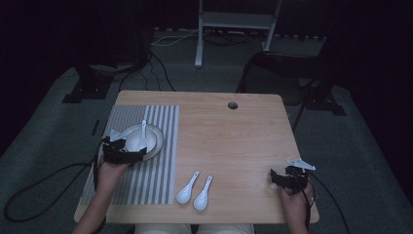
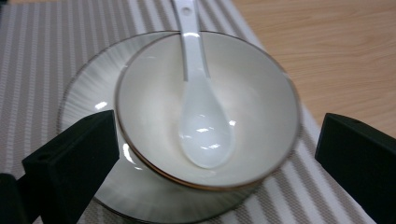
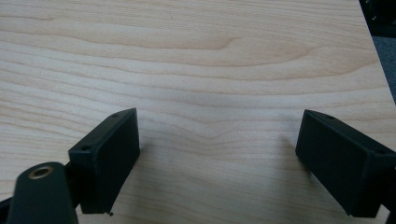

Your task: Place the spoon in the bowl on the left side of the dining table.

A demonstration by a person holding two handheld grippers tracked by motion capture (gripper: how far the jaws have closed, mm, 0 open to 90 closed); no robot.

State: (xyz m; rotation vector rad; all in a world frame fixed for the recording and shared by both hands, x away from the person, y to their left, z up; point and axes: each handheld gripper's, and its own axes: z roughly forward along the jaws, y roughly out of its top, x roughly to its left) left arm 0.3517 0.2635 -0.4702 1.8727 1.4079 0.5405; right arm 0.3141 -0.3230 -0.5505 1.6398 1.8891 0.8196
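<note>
Two spoons [image 1: 194, 191] lie side by side on the bare table [image 1: 234, 141] near its front edge, between my two grippers; a third spoon [image 2: 200, 107] already rests in the bowl [image 2: 261, 116], scoop down in the bottom, handle leaning over the far rim. The bowl sits on a plate [image 2: 88, 93] on the striped placemat [image 1: 160, 146] at the table's left. I judge the step in hand to be table setting around this bowl, with the left gripper [image 1: 122, 152] at the bowl's near side, jaws spread wide and holding nothing. The right gripper [image 1: 288, 178] rests low over bare wood at the right front, jaws also wide and empty. The next move likely calls for closing on the bowl rim or plate edge squarely, without tipping the spoon out. The left gripper view shows that the jaws flank the bowl, the left one overlapping the plate rim; the high view cannot resolve this. The high view alone gives me the loose spoons' position.
</note>
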